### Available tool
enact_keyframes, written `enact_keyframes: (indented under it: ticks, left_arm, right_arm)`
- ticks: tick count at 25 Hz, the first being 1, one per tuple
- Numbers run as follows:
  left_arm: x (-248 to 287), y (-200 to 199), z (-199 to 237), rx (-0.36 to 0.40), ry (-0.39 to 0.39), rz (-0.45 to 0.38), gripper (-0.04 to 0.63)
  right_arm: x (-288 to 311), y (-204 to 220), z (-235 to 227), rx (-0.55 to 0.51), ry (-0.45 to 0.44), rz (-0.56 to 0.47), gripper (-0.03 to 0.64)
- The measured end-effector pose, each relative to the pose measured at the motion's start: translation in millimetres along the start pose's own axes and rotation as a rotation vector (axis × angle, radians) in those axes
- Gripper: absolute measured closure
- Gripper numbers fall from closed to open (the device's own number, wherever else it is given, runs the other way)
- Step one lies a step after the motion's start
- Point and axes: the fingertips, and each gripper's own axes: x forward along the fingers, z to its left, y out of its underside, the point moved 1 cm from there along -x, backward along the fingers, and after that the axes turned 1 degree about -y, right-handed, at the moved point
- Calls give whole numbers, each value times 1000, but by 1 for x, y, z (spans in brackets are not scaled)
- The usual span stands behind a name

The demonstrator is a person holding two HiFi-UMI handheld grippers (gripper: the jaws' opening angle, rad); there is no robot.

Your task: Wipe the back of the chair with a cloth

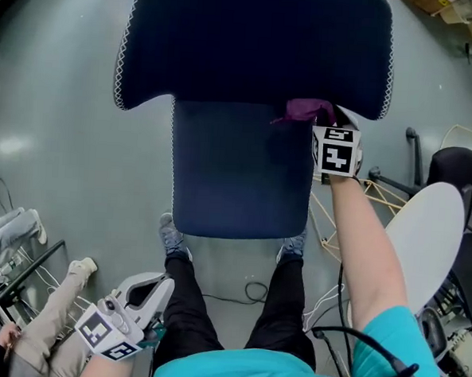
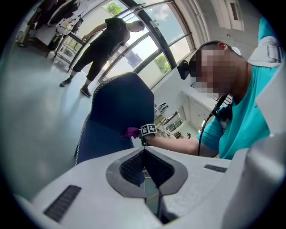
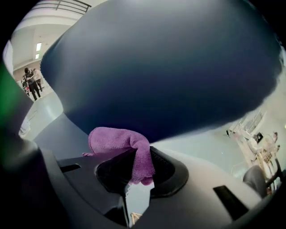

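The dark blue chair has a wide backrest [image 1: 253,41] above its seat [image 1: 237,176]. My right gripper [image 1: 326,124] is shut on a purple cloth [image 1: 307,110] at the lower right edge of the backrest. In the right gripper view the cloth [image 3: 118,141] bunches out of the gripper [image 3: 139,156] just under the backrest [image 3: 170,67]; I cannot tell whether it touches. My left gripper [image 1: 160,289] hangs low at my left side, far from the chair. Its jaws [image 2: 145,152] are shut on nothing. From there the chair [image 2: 116,116] and cloth [image 2: 132,132] show.
My legs and shoes [image 1: 171,239] stand at the seat's front edge. A white round-topped object [image 1: 424,235] and a wire frame [image 1: 341,222] stand at the right. A seated person [image 1: 28,322] is at the lower left. A cable [image 1: 253,292] lies on the floor. Another person [image 2: 100,44] stands beyond the chair.
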Motion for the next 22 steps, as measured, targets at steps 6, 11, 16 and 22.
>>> enact_keyframes:
  ticks: [6, 11, 16, 22]
  left_arm:
    - [16, 3, -13, -5, 13, 6, 606]
    - [-10, 15, 5, -36, -1, -22, 606]
    - [-70, 10, 39, -77, -81, -76, 606]
    - [-123, 14, 89, -118, -147, -109, 606]
  right_arm:
    - [-12, 19, -2, 158, -78, 39, 546]
    - [-21, -18, 169, 68, -467, -21, 546]
    - [0, -73, 309, 41, -644, -8, 546]
    - [45, -94, 349, 30, -551, 44, 545]
